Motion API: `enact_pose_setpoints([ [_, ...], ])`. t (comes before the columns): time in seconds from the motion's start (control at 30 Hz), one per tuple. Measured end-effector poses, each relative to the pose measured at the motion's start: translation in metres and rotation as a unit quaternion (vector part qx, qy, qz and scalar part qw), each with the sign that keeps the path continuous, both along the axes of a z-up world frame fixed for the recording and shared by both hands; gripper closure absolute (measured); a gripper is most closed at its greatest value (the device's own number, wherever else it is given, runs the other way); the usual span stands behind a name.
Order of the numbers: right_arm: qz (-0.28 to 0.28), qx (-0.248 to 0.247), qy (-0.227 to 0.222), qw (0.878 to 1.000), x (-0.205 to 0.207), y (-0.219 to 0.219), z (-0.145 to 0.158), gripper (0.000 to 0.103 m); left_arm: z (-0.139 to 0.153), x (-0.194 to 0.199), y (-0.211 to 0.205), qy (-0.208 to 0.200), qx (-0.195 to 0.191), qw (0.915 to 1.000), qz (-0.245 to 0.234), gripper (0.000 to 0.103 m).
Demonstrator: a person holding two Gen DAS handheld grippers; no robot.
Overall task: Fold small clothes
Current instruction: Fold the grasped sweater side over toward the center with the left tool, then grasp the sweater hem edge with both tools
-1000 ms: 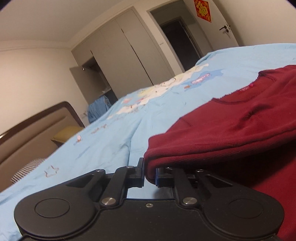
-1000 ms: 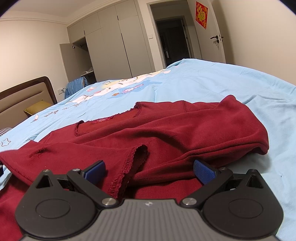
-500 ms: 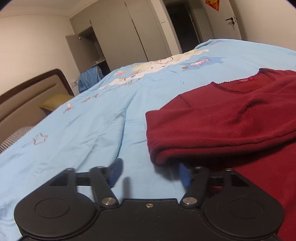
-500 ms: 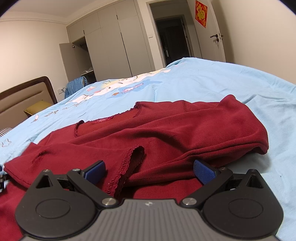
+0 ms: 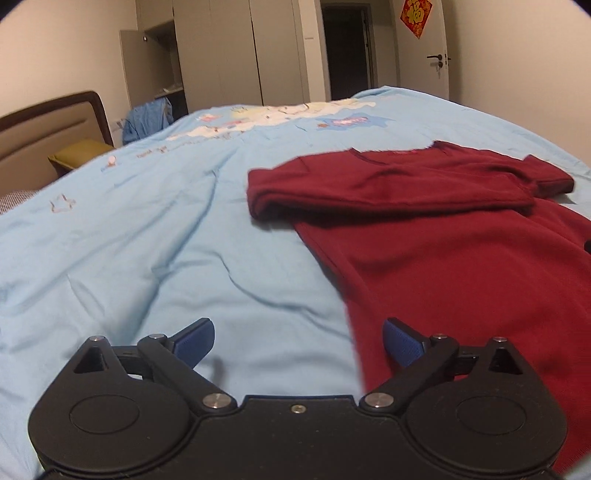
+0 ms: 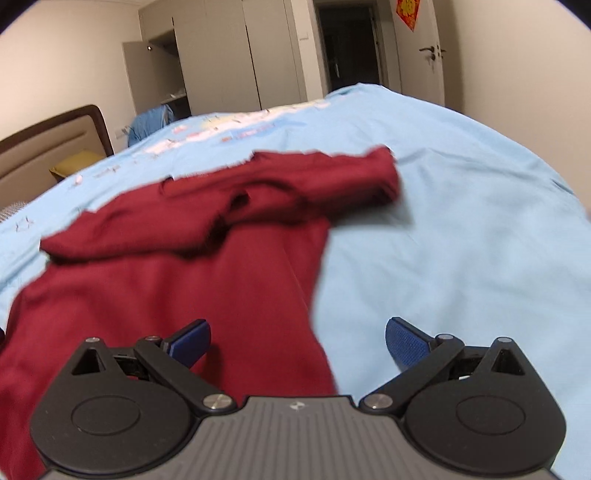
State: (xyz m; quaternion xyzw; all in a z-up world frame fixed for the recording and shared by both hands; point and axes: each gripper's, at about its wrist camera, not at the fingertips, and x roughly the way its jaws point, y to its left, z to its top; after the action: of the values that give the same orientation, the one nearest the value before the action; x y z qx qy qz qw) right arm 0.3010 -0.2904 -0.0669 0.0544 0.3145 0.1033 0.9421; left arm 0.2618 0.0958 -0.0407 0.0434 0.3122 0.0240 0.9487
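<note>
One dark red top [image 5: 454, 258] lies spread on the bed's light blue duvet [image 5: 155, 236], its two sleeves folded across the chest so they form a band near the neckline [image 5: 391, 153]. In the right wrist view the same top [image 6: 177, 280] is blurred, with one folded sleeve end [image 6: 373, 173] reaching out toward the bare duvet [image 6: 461, 229].

There are two tools, and both stand wide open, holding nothing. The left tool [image 5: 298, 338] hangs over the garment's left edge, with one blue pad [image 5: 195, 338] above the duvet and the other pad [image 5: 402, 341] above red cloth. The right tool [image 6: 298, 339] straddles the opposite edge, with one pad [image 6: 190, 339] over the top and the other [image 6: 404, 341] over the duvet.

Beyond the bed are one brown headboard [image 5: 48, 122], one yellow-green pillow [image 5: 79, 155], one wardrobe [image 5: 236, 51] with a single door ajar, a blue garment [image 5: 147, 120] in front of it, one dark doorway [image 5: 347, 48], and one red decoration [image 5: 416, 16] on a white door.
</note>
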Motion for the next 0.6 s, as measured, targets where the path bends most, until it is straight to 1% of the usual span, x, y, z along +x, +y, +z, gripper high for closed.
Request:
enact_pose_setpoints([
  [0.07,0.001,-0.01,-0.007,1.0,-0.02,-0.005,-0.003,0.0,-0.005,-0.012,-0.003,0.013,-0.022,0.9997,-0.006,0.004],
  [0.23,0.014,-0.025,-0.022,0.999,-0.065,-0.007,-0.008,0.0,-0.013,-0.031,-0.007,0.023,-0.061,0.9978,-0.009,0.004],
  [0.33,0.021,0.002,-0.029,0.999,-0.085,-0.01,-0.006,0.001,-0.013,-0.036,-0.008,0.027,-0.084,0.996,-0.012,0.013],
  [0.37,0.023,0.013,-0.029,0.999,-0.09,-0.011,-0.005,0.003,-0.012,-0.037,-0.009,0.028,-0.086,0.9958,-0.016,0.018],
  [0.4,0.023,0.021,-0.028,0.999,-0.095,-0.012,-0.004,0.011,-0.011,-0.038,-0.01,0.028,-0.087,0.9956,-0.022,0.026],
  [0.43,0.02,0.027,-0.027,0.999,-0.099,-0.013,-0.002,0.015,-0.01,-0.039,-0.011,0.03,-0.089,0.9951,-0.028,0.03],
  [0.47,0.018,0.032,-0.026,0.999,-0.103,-0.014,-0.002,0.025,-0.009,-0.039,-0.013,0.033,-0.093,0.9945,-0.036,0.041],
  [0.5,0.018,0.038,-0.025,0.999,-0.107,-0.014,-0.001,0.036,-0.008,-0.039,-0.014,0.037,-0.1,0.9934,-0.044,0.055],
  [0.53,0.018,0.045,-0.025,0.999,-0.11,-0.015,-0.001,0.042,-0.007,-0.039,-0.016,0.042,-0.108,0.992,-0.052,0.062],
  [0.6,0.014,0.055,-0.022,0.998,-0.113,-0.017,0.0,0.074,-0.006,-0.037,-0.02,0.047,-0.112,0.9908,-0.059,0.088],
])
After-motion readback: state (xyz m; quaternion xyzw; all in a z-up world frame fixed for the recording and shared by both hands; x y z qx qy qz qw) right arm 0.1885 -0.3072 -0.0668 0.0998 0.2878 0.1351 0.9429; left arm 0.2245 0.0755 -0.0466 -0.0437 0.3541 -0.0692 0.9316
